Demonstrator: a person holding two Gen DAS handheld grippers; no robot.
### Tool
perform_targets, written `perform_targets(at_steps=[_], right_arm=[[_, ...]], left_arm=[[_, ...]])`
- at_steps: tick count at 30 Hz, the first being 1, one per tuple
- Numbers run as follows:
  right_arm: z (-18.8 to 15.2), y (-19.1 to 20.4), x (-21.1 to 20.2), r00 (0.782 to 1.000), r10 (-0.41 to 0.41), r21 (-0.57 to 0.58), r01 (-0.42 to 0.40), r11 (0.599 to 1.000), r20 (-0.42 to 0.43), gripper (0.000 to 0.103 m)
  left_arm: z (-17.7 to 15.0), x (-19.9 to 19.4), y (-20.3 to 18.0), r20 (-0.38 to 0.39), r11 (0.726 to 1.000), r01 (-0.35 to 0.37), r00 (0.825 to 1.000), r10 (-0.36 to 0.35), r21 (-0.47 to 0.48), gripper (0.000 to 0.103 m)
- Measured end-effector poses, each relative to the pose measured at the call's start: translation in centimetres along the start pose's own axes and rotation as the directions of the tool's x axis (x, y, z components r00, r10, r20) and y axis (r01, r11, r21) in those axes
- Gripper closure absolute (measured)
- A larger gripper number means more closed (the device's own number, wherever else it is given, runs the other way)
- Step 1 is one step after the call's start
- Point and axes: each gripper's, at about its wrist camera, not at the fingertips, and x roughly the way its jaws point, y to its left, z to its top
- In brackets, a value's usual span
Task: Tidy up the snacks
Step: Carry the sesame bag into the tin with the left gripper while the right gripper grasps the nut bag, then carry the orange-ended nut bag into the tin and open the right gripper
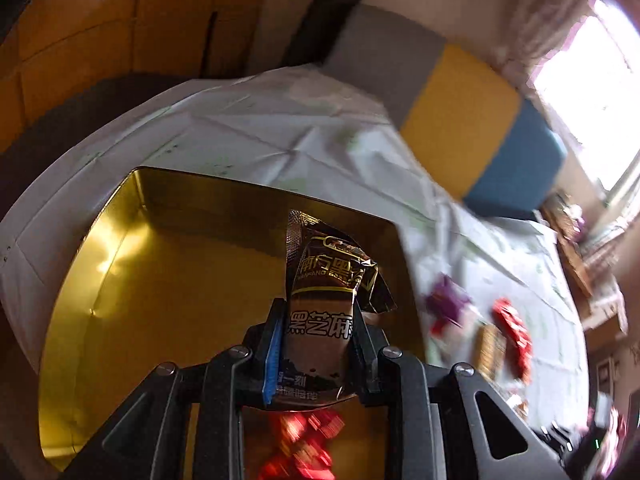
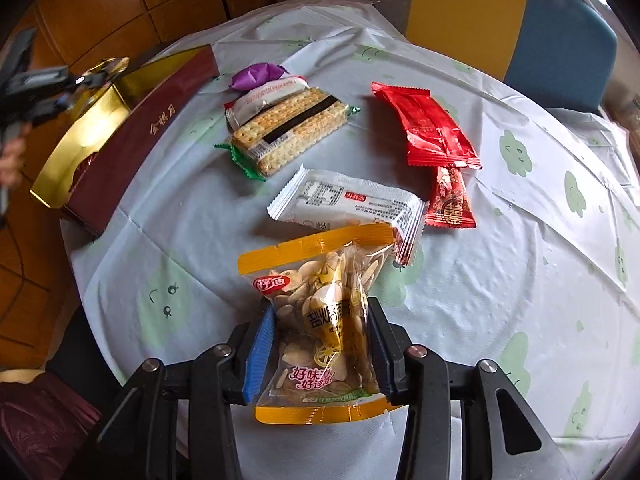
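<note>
My left gripper (image 1: 318, 312) is shut on a brown black-sesame snack packet (image 1: 324, 300) and holds it above the open gold-lined box (image 1: 132, 280). Red wrapped snacks (image 1: 304, 444) lie in the box below the gripper. My right gripper (image 2: 322, 312) is shut on a yellow-edged clear bag of seeds (image 2: 320, 312) above the table. In the right wrist view the box (image 2: 120, 136) stands at the far left, with the left gripper (image 2: 86, 80) over it.
On the white tablecloth (image 2: 480, 280) lie a white packet (image 2: 348, 204), a cracker pack (image 2: 288, 132), a purple candy (image 2: 256, 74), a large red packet (image 2: 424, 124) and a small red packet (image 2: 450, 198). A yellow and blue chair (image 2: 520, 20) stands behind the table.
</note>
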Motion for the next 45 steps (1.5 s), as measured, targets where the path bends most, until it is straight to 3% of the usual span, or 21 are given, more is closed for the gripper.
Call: perform_targets(at_steps=[7, 11, 18, 26, 38, 45], right_arm=[[0.1, -0.3, 0.1, 1.000, 0.012, 0.018, -0.012, 1.000, 0.002, 0.058], [0.1, -0.4, 0.1, 1.000, 0.012, 0.020, -0.012, 1.000, 0.005, 0.058], [0.1, -0.2, 0.2, 1.000, -0.001, 0.008, 0.001, 1.000, 0.006, 0.057], [0.0, -0.1, 0.2, 1.000, -0.012, 0.000, 0.012, 1.000, 0.010, 0.057], [0.0, 0.4, -0.1, 0.999, -0.043, 0.020, 0.043, 0.999, 0.016, 0.059], [1.1, 1.8, -1.6, 0.999, 0.006, 0.030, -0.008, 1.000, 0.051, 0.061]], left_arm=[[2.7, 5.3, 0.7, -0.048, 0.998, -0.053, 0.997, 0.052, -0.016, 0.074], [3.6, 6.2, 1.2, -0.071, 0.997, -0.060, 0.996, 0.057, -0.046, 0.063], [1.9, 2.3, 0.9, 0.017, 0.989, -0.149, 0.989, 0.149, -0.018, 0.060], [-3.9, -3.4, -2.0, 0.132, 0.978, -0.199, 0.973, 0.189, 0.069, 0.060], [-8.5, -6.6, -3.4, 0.167, 0.965, -0.236, 0.962, 0.215, 0.117, 0.060], [-9.4, -7.1, -2.9, 0.157, 0.968, -0.226, 0.966, 0.207, 0.111, 0.060]])
